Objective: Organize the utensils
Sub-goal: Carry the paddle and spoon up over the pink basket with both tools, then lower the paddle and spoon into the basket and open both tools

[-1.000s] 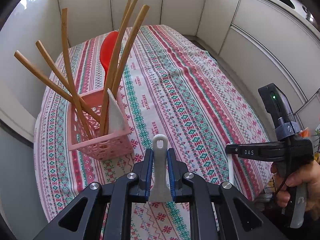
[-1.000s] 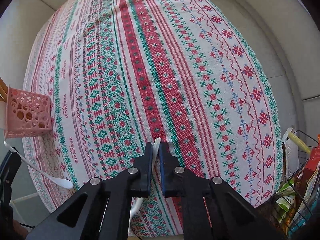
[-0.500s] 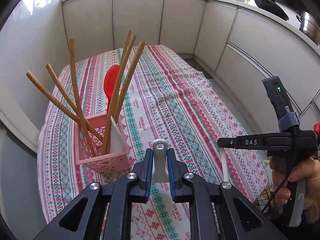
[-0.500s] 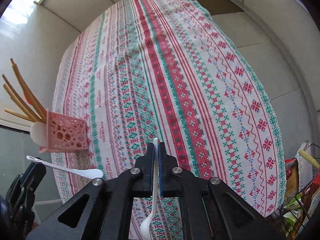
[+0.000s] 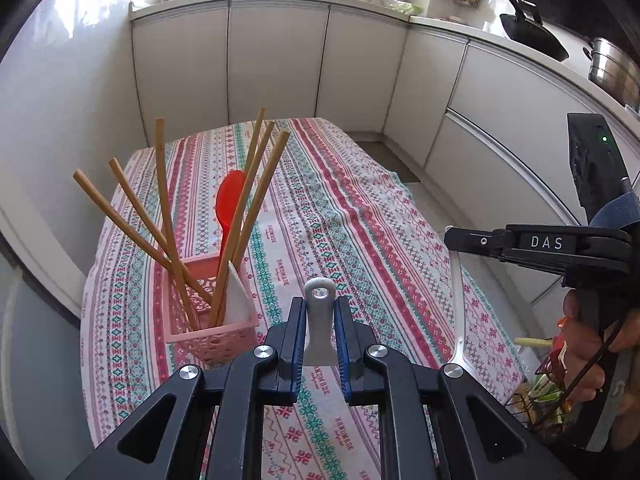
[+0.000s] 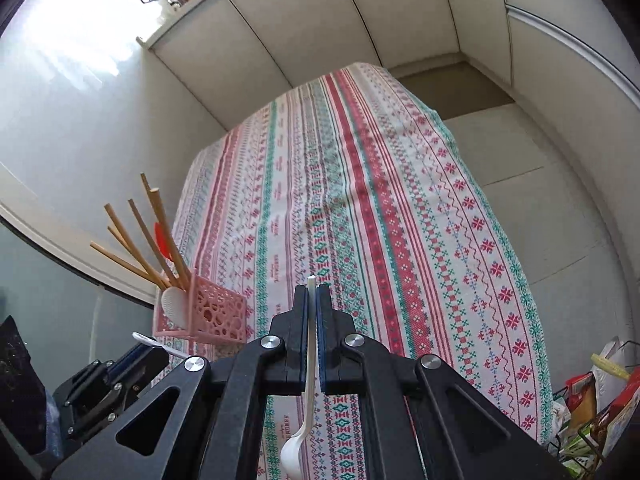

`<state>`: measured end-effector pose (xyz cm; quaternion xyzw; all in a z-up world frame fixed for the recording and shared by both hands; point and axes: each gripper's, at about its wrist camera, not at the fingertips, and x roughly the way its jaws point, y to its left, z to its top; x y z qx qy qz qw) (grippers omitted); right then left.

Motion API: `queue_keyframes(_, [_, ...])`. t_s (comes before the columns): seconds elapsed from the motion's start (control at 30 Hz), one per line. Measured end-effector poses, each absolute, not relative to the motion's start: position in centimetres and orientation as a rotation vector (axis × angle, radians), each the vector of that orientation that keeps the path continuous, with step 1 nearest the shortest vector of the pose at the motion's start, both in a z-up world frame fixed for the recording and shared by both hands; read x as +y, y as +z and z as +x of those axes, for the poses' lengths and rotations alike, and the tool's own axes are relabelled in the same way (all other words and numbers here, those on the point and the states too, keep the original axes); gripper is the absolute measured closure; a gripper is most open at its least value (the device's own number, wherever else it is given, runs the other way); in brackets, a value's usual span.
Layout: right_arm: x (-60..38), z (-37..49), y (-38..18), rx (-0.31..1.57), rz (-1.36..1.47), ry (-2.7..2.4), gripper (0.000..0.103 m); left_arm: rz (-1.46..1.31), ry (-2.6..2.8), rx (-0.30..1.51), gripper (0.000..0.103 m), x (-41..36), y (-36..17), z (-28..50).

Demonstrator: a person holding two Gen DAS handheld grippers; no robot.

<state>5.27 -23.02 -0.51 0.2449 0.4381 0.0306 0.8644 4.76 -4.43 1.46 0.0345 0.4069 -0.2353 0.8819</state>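
Pink lattice basket (image 5: 208, 332) sits at the near-left edge of the worktop (image 5: 360, 240), on the striped red-and-green cloth, and it's bristling with utensils: wooden sticks (image 5: 168, 220) fanned out and leaning every way, a red spoon (image 5: 229, 204) standing among them, and a white utensil (image 5: 237, 300) tucked in the corner nearest the camera.

Left tongs (image 5: 320, 332) are up above the worktop, just right of the basket, pinching a white flat handle (image 5: 319, 320) between the blue pads (image 5: 298, 336); its end with the hanging hole pokes up past the fingertips. From the right wrist camera that same piece shows as a white tip sticking out of the left tongs (image 6: 138, 354), close beside the basket (image 6: 208, 316).

Over on the right, the right tongs (image 6: 312, 332) are pressed onto a slim white spoon (image 6: 306, 396), handle end just clearing the fingertips, bowl hanging down toward the camera. In the left view the right tongs (image 5: 450, 240) hold that spoon (image 5: 458, 308) dangling well clear of the cloth, apart from the basket. Bags of groceries (image 6: 592, 400) sit off the worktop's near-right corner.
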Motion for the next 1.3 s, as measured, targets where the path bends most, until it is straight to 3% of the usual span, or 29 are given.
queue_keyframes(0.57, [-20.6,5.3,4.4,0.733,0.519,0.239,0.099,-0.021,-0.383,0.627,0.089,1.1,8.7,4.1])
queue_keyframes(1.07, [-16.6,10.1,5.9,0.622,0.461,0.232,0.099,0.014,-0.322,0.829,0.088,2.5,2.1,11.4])
queue_keyframes(1.23, [-14.7,11.1,7.2,0.549,0.441,0.249,0.099,-0.011,-0.316,0.784,0.071,3.6,3.5,10.0])
queue_keyframes(1.3, [-13.7,11.6,7.5,0.522,0.432,0.258,0.099,-0.02,-0.291,0.795,0.07,4.4,3.9,9.5])
